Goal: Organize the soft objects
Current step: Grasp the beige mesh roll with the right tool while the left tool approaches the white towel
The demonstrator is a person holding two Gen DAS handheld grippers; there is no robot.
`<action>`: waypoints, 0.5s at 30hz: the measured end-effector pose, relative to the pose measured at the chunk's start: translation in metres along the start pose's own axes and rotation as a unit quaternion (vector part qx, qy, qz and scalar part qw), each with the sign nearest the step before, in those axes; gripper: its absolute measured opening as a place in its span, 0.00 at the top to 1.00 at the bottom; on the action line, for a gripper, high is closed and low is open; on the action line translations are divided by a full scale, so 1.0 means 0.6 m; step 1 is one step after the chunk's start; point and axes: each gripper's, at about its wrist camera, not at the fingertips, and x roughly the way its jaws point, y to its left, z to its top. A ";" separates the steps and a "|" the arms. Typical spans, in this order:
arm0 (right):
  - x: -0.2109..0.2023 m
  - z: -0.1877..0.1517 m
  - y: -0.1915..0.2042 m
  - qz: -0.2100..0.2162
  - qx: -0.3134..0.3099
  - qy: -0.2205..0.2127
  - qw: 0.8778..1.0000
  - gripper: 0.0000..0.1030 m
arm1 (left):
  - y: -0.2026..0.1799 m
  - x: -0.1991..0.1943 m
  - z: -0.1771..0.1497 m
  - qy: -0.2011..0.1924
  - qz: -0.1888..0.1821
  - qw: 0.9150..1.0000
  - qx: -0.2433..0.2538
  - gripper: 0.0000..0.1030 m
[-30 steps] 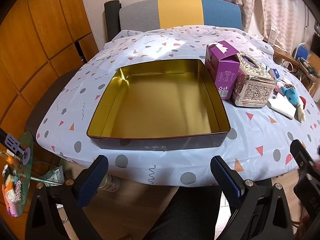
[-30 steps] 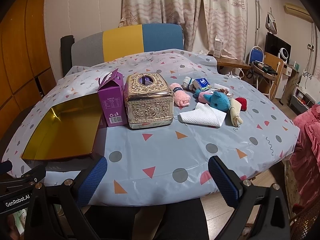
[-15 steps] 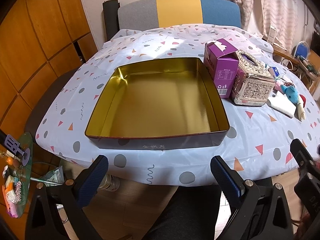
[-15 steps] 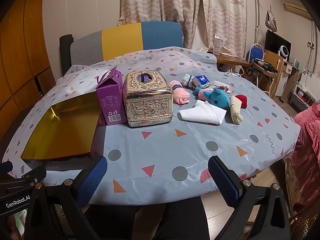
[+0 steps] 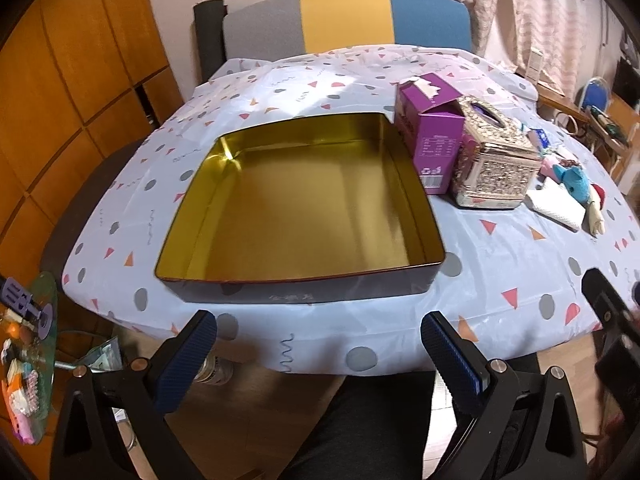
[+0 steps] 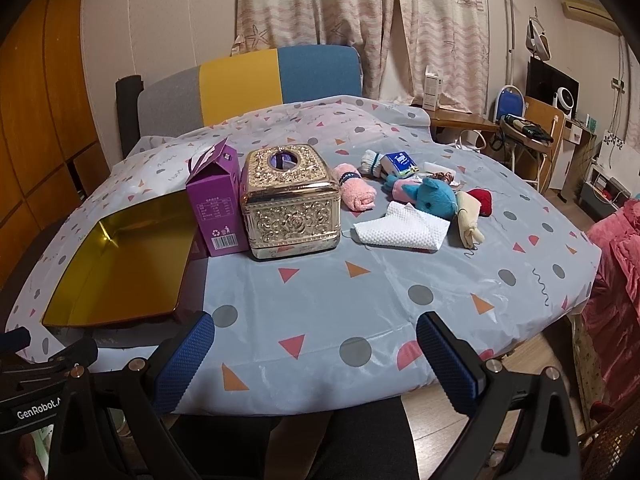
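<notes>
Soft toys (image 6: 430, 200) nearer right tool (image 6: 314, 354)

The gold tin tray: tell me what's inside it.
Nothing shows inside the gold tin tray; its bare gold floor is visible in the left wrist view. The strip just behind its near wall is hidden. The soft toys lie on the tablecloth.

"GenRobot." reads in white on the black left gripper body (image 6: 38, 414), at the lower left of the right wrist view. The purple carton (image 6: 218, 208) at centre left carries a barcode and recycling marks; its print is too small to read. Pale characters on the tin (image 5: 291, 298) front wall, at lower centre of the left wrist view, are illegible.
</notes>
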 end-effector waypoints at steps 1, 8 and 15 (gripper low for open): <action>0.000 0.002 -0.006 0.001 0.002 -0.004 1.000 0.00 | -0.004 0.003 0.002 0.003 -0.011 1.000 0.005 0.00; 0.025 0.017 -0.095 -0.022 0.044 -0.013 0.999 0.02 | -0.041 0.051 0.014 0.071 -0.131 0.989 0.002 0.00; 0.085 0.028 -0.208 -0.050 0.083 0.004 0.995 0.21 | -0.083 0.083 0.021 0.114 -0.230 0.964 -0.071 0.00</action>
